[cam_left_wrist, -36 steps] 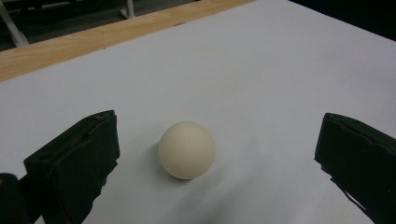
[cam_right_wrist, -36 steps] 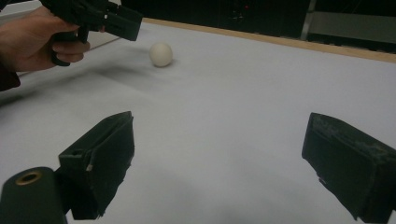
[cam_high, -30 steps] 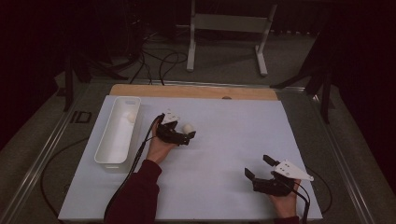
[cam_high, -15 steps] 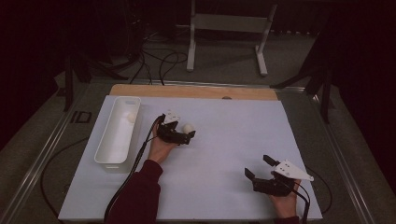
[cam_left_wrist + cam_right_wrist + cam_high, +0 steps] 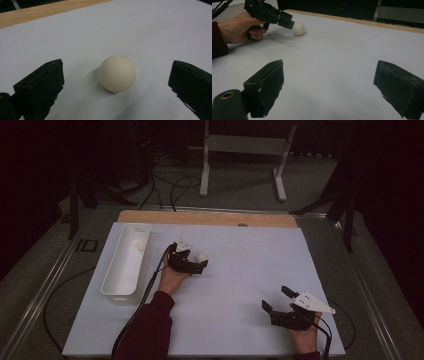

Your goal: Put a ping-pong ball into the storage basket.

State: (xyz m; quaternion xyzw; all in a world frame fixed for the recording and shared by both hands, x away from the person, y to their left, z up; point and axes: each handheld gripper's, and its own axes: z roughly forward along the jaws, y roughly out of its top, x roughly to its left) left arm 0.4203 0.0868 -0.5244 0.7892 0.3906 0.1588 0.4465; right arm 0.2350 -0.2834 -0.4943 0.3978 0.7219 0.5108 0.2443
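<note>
Apparently the left gripper (image 5: 115, 85), jaws spread wide, is bracketing the cream ball (image 5: 117, 73) resting on the white mat beside the tray (image 5: 116, 275), so closing should be centred and gentle, while the right gripper (image 5: 276, 301) is idling agape.

Counter (image 5: 260, 220): wooden top, strip of wood showing along the far edge, the rest covered by a white sheet (image 5: 250, 285). On the sheet: long white tray (image 5: 116, 275) at left, lengthwise front to back; cream ball (image 5: 201, 257) near center-left, sitting free.
</note>
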